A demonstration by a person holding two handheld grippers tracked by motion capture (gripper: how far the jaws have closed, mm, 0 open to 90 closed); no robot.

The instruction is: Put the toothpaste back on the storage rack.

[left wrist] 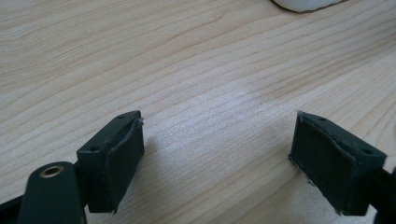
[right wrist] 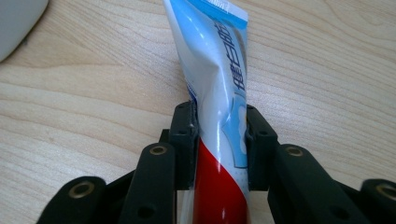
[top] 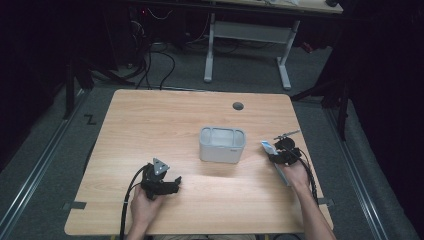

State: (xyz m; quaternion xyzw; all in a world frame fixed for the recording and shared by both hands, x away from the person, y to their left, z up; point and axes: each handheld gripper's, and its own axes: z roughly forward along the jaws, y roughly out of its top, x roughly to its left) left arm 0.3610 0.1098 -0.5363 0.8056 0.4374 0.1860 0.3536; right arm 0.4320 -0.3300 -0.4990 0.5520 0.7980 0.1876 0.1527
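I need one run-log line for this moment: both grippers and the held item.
left gripper: open, nothing between jaws | right gripper: shut on toothpaste tube | grey container: mid-table, untouched

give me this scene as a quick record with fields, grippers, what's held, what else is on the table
surface: light wooden table
right gripper: shut on the toothpaste tube, pads pressing its sides
toothpaste tube: white, blue and red, crimped end pointing away from the gripper, at the table's right side
left gripper: open, nothing between the jaws, low over bare wood
container: grey rectangular bin at mid-table, between the two grippers
bin contents: cannot tell
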